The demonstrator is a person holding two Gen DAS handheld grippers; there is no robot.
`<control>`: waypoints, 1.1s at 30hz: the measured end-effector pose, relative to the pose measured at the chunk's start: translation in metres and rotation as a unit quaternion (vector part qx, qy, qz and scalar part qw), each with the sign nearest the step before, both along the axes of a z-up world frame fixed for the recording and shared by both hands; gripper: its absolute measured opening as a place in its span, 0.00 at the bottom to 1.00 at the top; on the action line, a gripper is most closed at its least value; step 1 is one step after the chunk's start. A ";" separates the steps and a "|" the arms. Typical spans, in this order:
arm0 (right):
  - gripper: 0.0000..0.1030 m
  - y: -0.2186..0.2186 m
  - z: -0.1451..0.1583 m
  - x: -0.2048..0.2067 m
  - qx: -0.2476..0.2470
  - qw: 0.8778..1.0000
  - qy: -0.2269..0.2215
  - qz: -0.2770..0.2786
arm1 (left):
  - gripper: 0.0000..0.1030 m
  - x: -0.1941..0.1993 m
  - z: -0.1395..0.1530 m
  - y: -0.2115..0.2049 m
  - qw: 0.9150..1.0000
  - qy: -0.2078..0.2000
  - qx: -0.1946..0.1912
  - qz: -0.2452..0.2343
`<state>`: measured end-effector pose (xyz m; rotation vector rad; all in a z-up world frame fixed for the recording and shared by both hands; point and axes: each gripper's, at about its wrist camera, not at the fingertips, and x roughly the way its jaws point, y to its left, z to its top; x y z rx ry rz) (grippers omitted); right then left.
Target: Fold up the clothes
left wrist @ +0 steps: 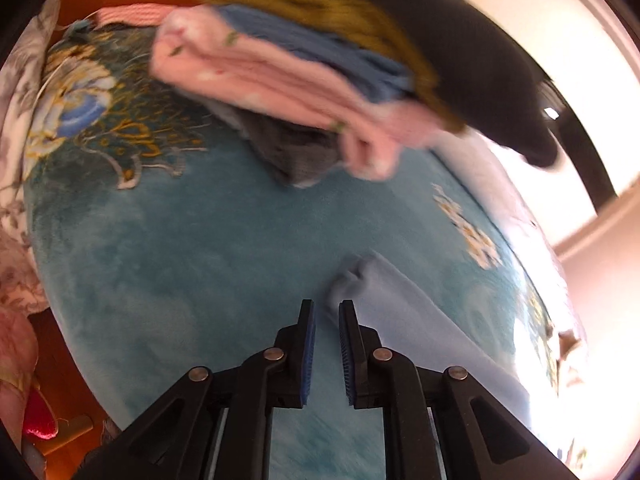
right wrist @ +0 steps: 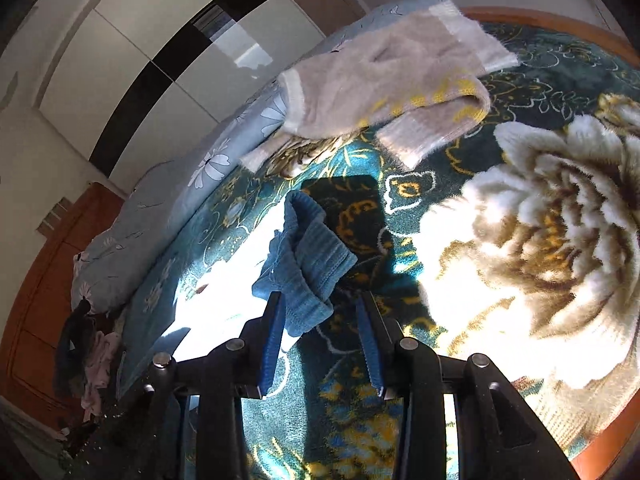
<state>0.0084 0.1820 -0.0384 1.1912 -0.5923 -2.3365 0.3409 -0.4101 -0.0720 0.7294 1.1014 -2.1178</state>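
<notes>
Two grippers: our right gripper (right wrist: 320, 344), jaws apart, has the blue garment (right wrist: 302, 264) just ahead-left; our left gripper (left wrist: 326, 354) is nearly closed on nothing.

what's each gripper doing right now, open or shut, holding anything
Left gripper: open, narrow gap, holding nothing; pale blue cloth lies just beside it.
Right gripper: open wide, holding nothing; blue ribbed garment at its left finger.

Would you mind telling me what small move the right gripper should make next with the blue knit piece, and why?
Probably ease the right gripper a little forward and left, then close. Its jaws stand open with nothing between them, and the blue knit garment lies crumpled on the floral blanket, its nearest hem by the left jaw rather than centred in the gap.
</notes>
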 end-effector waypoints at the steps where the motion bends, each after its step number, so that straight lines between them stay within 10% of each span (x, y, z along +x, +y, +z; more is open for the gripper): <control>1: 0.37 -0.006 0.000 -0.001 -0.003 1.000 0.000 0.008 | 0.14 -0.013 0.006 0.020 0.999 0.004 -0.008 -0.040; 5: 0.37 -0.034 -0.003 -0.006 -0.017 0.999 -0.005 0.034 | 0.14 -0.076 0.027 0.113 0.974 0.043 -0.019 -0.221; 10: 0.37 -0.049 -0.005 -0.008 -0.030 0.998 -0.006 0.053 | 0.14 -0.163 0.047 0.225 0.905 0.080 -0.026 -0.417; 14: 0.37 -0.040 0.003 -0.008 -0.028 0.998 0.010 0.057 | 0.19 -0.165 0.039 0.285 0.869 0.046 -0.035 -0.491; 17: 0.40 -0.029 0.010 -0.012 -0.010 0.998 0.024 0.060 | 0.22 -0.183 0.018 0.308 0.857 0.017 -0.054 -0.512; 33: 0.44 -0.024 0.000 -0.041 0.058 0.993 0.033 0.096 | 0.23 -0.210 -0.011 0.287 0.859 -0.060 -0.134 -0.490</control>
